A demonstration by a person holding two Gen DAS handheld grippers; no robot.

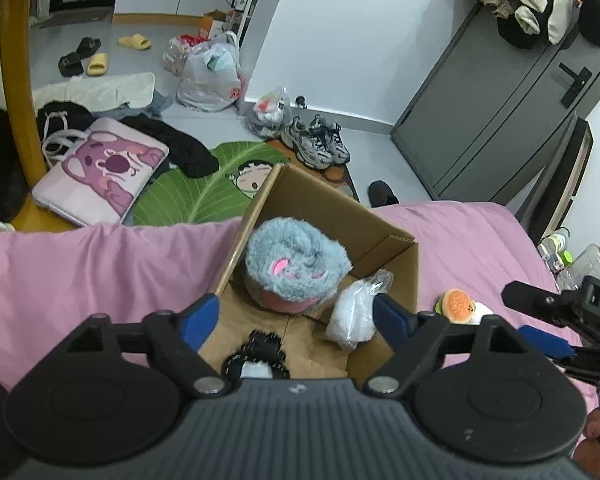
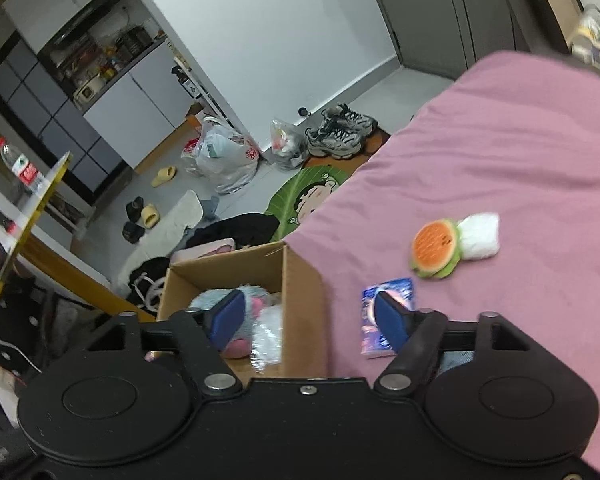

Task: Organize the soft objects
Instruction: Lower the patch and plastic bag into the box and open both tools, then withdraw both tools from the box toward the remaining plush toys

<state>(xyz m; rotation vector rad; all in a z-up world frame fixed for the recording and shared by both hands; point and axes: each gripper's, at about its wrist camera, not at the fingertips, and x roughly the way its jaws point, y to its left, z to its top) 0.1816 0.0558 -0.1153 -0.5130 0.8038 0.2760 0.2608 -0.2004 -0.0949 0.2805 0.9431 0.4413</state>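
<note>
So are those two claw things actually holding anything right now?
No, nothing. The left gripper hangs with jaws apart over the cardboard box, and the right gripper is open too, above the box edge and pink bedsheet.

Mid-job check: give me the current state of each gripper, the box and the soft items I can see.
Left gripper: open, empty, over the box.
Right gripper: open, empty.
Brown cardboard box: open-topped, on the pink bed.
Fluffy blue plush with pink ear: inside box.
White plastic-wrapped bundle: inside box.
Burger-shaped plush: on bed, outside box.
Blue tissue packet: on bed, beside box.
</note>
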